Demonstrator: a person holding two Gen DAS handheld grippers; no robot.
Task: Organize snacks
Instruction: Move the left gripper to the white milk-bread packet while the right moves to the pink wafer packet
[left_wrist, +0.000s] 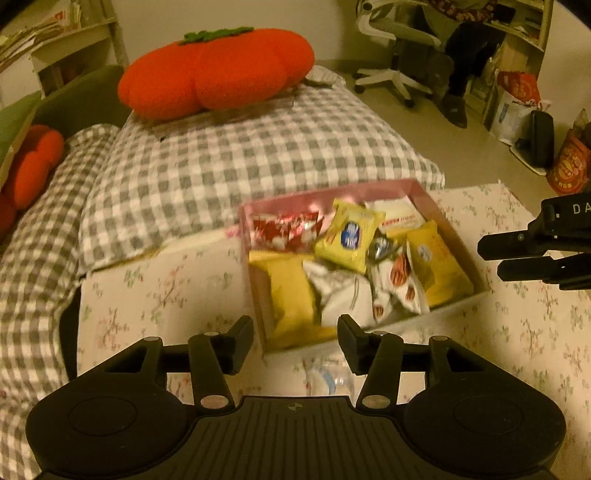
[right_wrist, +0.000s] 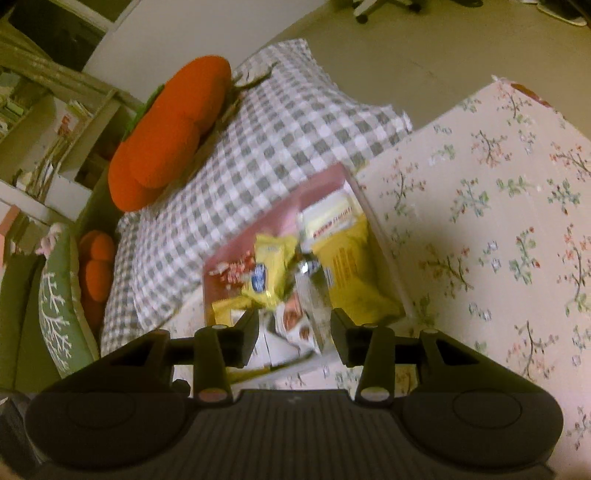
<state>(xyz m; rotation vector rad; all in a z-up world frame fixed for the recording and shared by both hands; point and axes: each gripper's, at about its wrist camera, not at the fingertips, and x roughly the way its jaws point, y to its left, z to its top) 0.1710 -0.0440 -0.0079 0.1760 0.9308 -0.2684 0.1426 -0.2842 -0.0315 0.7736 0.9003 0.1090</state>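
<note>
My left fingers (left_wrist: 295, 338) stand apart w/ nothing between them, over the near rim of the pink box (left_wrist: 448, 205). Right fingers (right_wrist: 293, 334) also parted and empty, just short of the same box; in the left view they show at the far right edge (left_wrist: 517, 258).

A clear wrapped item (left_wrist: 328, 376) lies on the floral surface (left_wrist: 147, 295) just below my left, too blurry to name.

Box sits on that surface near the checkered bedding (left_wrist: 221, 155), crammed w/ snacks: white crinkly packs (left_wrist: 340, 291) nearest, yellow packets (left_wrist: 349, 236), a red-and-white bag (left_wrist: 284, 229) at the back.

Probably all light, soft, slick film; contents prob. crush easily. I'd pinch a sealed end seam, not the belly, w/ gentle pressure. Box itself prob. thin card, so take it by a side wall.
</note>
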